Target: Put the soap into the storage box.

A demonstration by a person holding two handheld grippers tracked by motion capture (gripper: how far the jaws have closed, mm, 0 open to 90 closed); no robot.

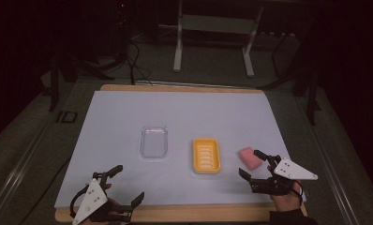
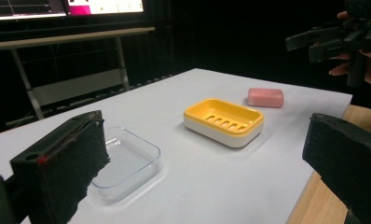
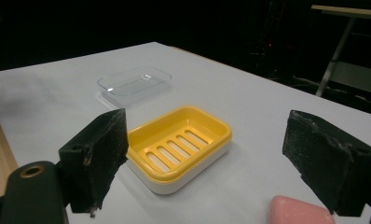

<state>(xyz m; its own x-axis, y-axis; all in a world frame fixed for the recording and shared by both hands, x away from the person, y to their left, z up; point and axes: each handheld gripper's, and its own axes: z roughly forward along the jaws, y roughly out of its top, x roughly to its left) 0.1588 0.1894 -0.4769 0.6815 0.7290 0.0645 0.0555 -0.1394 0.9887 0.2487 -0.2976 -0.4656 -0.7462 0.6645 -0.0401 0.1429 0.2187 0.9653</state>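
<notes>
A yellow soap dish (image 1: 206, 155) with a slotted tray stands near the middle of the white sheet, also in the left gripper view (image 2: 224, 120) and the right gripper view (image 3: 179, 145). To its right lies a pink soap bar (image 1: 250, 158) (image 2: 265, 97) (image 3: 300, 212). A clear plastic lid (image 1: 154, 141) (image 2: 123, 161) (image 3: 134, 82) rests to the dish's left. My right gripper (image 1: 252, 164) stands open just in front of the soap, nothing between its jaws. My left gripper (image 1: 126, 183) is open at the front left, empty.
The white sheet (image 1: 128, 112) covers a wooden tabletop (image 1: 184, 213) whose edge shows at the front. A white stand (image 1: 212, 37) and cables sit on the dark floor beyond the table. A monitor (image 2: 62, 7) glows in the left gripper view.
</notes>
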